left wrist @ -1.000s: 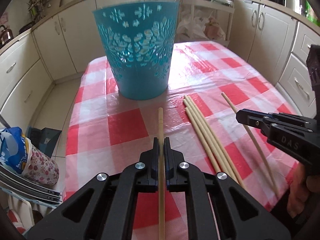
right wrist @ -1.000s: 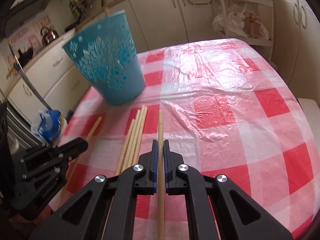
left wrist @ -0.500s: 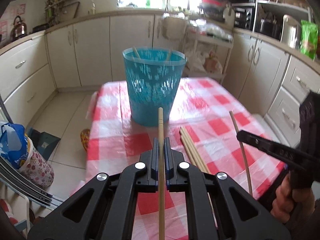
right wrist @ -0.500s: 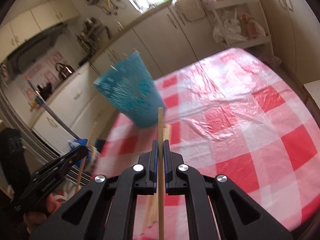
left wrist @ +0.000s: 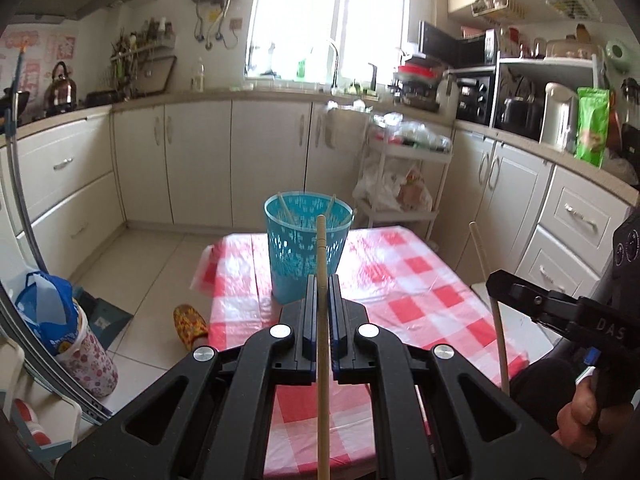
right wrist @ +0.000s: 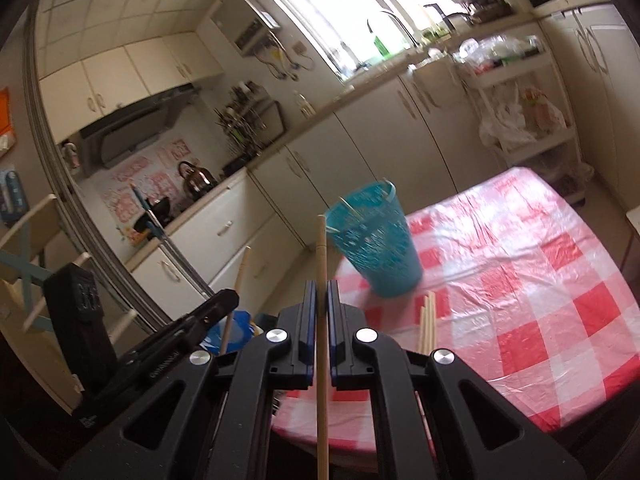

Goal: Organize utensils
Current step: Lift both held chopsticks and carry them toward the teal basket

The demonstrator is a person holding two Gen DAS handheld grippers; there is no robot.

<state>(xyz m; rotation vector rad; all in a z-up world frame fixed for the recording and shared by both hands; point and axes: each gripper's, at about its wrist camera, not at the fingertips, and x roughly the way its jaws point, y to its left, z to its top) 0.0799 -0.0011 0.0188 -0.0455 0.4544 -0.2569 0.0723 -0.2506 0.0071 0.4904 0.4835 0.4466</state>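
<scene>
We see daylight thru the window (left wrist: 304,20), blown out to white in both views. Glare on the plastic tablecloth (right wrist: 532,216), esp. its far end. Right wrist view is motion-blurred: blue basket (right wrist: 374,236) smeared. Left view sharper. Heavy fisheye bending w/ dark vignette at corners; cabinets (left wrist: 200,160) curve.

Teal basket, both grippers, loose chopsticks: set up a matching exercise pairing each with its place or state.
Things:
1. teal basket
2. left gripper
3. right gripper
4. loose chopsticks

States:
A. lying flat on the checked tablecloth
B. upright, with chopsticks leaning inside
C. shut on a chopstick, with the basket straight ahead
D. shut on a chopstick, with the basket ahead to the right

Pairs: 1-B, 2-C, 3-D, 4-A
</scene>
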